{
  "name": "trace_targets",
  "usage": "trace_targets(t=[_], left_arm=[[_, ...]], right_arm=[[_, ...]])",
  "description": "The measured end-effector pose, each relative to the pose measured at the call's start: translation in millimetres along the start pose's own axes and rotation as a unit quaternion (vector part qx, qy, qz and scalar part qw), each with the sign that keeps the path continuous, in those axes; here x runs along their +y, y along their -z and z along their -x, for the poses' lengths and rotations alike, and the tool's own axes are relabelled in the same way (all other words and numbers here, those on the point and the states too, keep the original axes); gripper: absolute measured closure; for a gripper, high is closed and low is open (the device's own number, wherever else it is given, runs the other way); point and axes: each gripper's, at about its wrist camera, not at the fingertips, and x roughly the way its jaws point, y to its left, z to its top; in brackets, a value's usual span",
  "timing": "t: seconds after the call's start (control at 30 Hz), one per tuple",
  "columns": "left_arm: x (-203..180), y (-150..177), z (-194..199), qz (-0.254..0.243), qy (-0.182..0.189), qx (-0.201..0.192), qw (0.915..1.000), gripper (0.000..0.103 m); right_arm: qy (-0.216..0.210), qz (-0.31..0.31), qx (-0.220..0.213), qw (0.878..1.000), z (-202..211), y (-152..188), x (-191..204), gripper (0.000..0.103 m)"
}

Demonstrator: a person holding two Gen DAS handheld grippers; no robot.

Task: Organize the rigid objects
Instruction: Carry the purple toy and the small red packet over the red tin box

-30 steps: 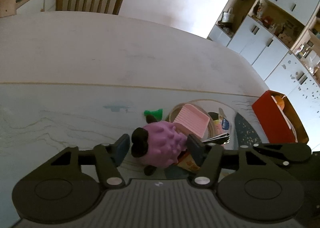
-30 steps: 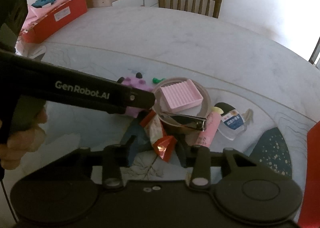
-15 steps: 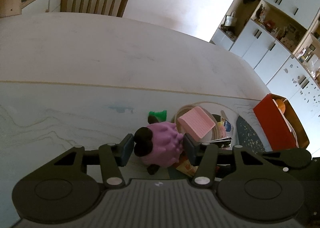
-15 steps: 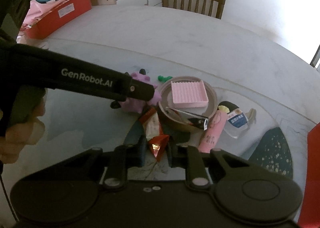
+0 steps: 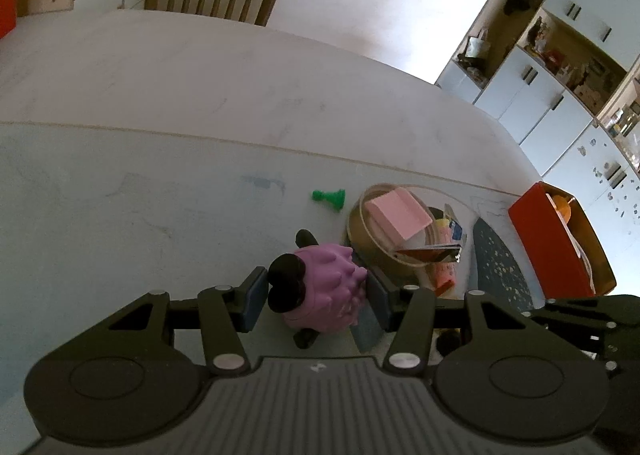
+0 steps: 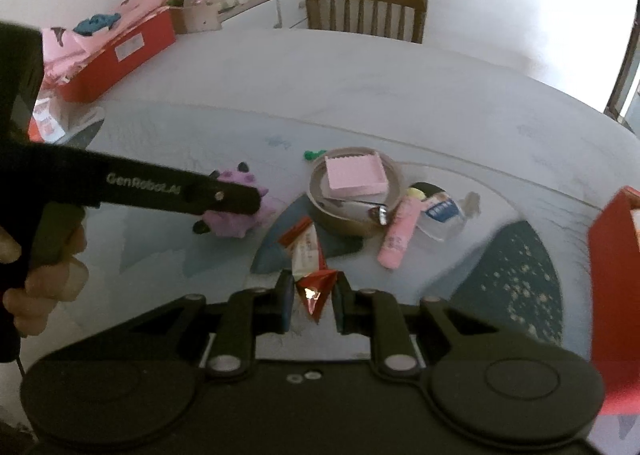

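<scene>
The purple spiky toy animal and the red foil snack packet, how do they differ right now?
The purple spiky toy animal is rounded and knobbly with black ears and feet; the red foil snack packet is flat, crinkled and shiny. The toy sits between the left tool fingers, the packet between the right tool fingers. The toy lies left of the brown round bowl, the packet in front of it. Both are outside the bowl.

Black handheld grippers

Left gripper point(image 6: 224, 197) bears white "GenRobot.AI" lettering; right gripper point(image 6: 310, 301) shows silver screws, round housings.
</scene>
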Motion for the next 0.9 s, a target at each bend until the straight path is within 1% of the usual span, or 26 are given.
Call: trace_targets(t=[0.23, 0.4, 0.63, 0.9], left_arm=[[-15.7, 3.9, 16.1, 0.004, 0.002, -0.005, 1.0, 0.05], [-38.9, 2.5, 28.2, 0.004, 0.018, -0.007, 0.9998, 0.05], [-84.2, -0.6, 36.0, -0.011, 0.041, -0.011, 0.999, 0.05], [-150.1, -2.1, 27.9, -0.044, 0.07, -0.012, 0.9965, 0.05]], right_arm=[[0.006, -0.033, -0.014, 0.999, 27.1, 6.9, -18.4, 0.084], [0.006, -0.054, -0.031, 0.998, 51.4, 12.2, -35.8, 0.084], [0.015, -0.085, -0.058, 0.995, 85.5, 19.3, -75.2, 0.084], [0.042, -0.118, -0.077, 0.989, 112.3, 33.4, -132.5, 0.084]])
